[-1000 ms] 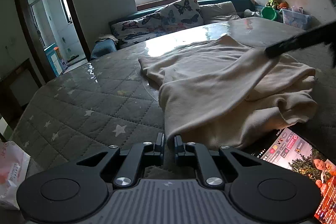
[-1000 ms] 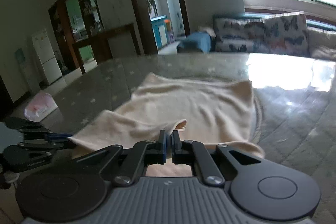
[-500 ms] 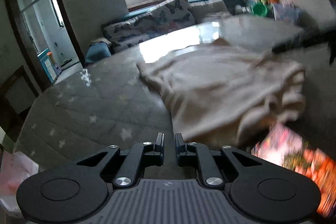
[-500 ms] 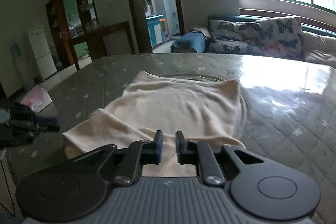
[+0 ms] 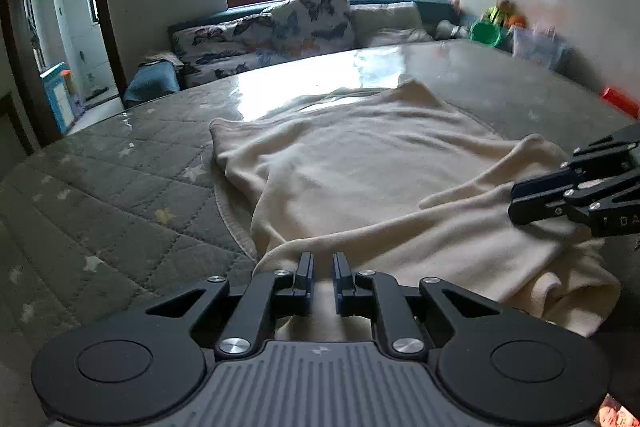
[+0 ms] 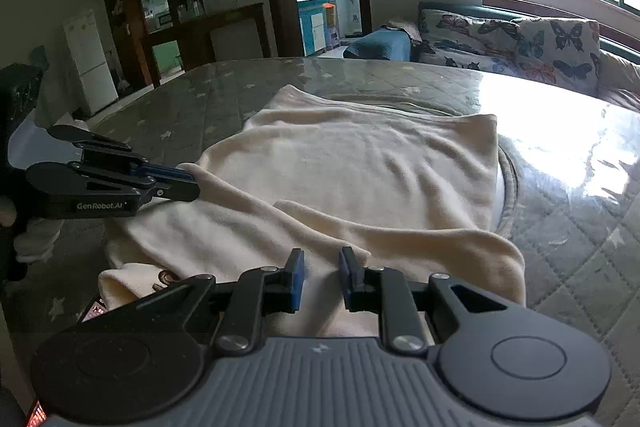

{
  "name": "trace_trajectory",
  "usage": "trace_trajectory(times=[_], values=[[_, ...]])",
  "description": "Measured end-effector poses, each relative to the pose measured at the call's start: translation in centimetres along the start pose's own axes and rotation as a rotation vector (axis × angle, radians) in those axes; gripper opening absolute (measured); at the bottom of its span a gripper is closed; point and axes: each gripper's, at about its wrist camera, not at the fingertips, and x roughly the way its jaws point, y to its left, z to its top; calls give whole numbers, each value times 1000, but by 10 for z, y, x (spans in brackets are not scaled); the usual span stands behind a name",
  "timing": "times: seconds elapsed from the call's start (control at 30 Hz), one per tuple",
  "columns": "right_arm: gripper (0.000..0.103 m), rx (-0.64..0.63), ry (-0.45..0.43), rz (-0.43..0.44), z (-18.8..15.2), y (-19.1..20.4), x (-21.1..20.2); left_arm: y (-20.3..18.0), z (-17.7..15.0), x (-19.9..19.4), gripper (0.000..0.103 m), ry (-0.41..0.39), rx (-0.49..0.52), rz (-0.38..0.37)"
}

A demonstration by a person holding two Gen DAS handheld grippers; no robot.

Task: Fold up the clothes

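A cream garment (image 5: 360, 179) lies spread on the quilted grey table (image 5: 100, 211), with a long fold laid across its near part. My left gripper (image 5: 322, 261) is open by a narrow gap, its tips over the garment's near edge with nothing pinched. In the right wrist view the same garment (image 6: 360, 167) fills the middle. The left gripper (image 6: 192, 183) reaches its left edge from the side. My right gripper (image 6: 321, 261) is open above the near fold and holds nothing. The left wrist view shows it (image 5: 516, 201) resting at the garment's right side.
A phone (image 6: 92, 307) with a lit screen lies partly under the garment's near corner. A sofa with butterfly cushions (image 5: 280, 27) runs behind the table. A green bucket (image 5: 486, 33) and toys stand at the far right. A red object (image 5: 620, 97) sits at the table's right edge.
My right gripper let go of the cloth fold and opened. The fold now lies across the garment. My left gripper moved from beside the garment to over its near edge.
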Motion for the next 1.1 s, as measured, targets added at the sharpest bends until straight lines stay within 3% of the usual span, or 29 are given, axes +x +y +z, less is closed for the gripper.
trace_trajectory(times=[0.27,0.43,0.53,0.73,0.9,1.03,1.1], values=[[26,-30,0,-10,-2,-3,6,-6,1,-1,15,-5,70,41],[26,-105,9,-11,1,1,-10,-12,-4,-21,17,-17,147,12],[38,-193,22,-9,-1,5,-27,-17,-13,-40,18,-24,232,-23],[43,-382,82,10,-16,18,-63,-35,-42,-66,22,-7,433,-80],[50,-517,104,40,-36,38,-62,-55,-57,-59,22,-5,534,-102],[50,-593,74,35,-46,54,-50,-60,-59,-50,22,-8,568,-97],[44,-602,56,41,-47,58,-46,-60,-59,-52,22,-9,579,-96]])
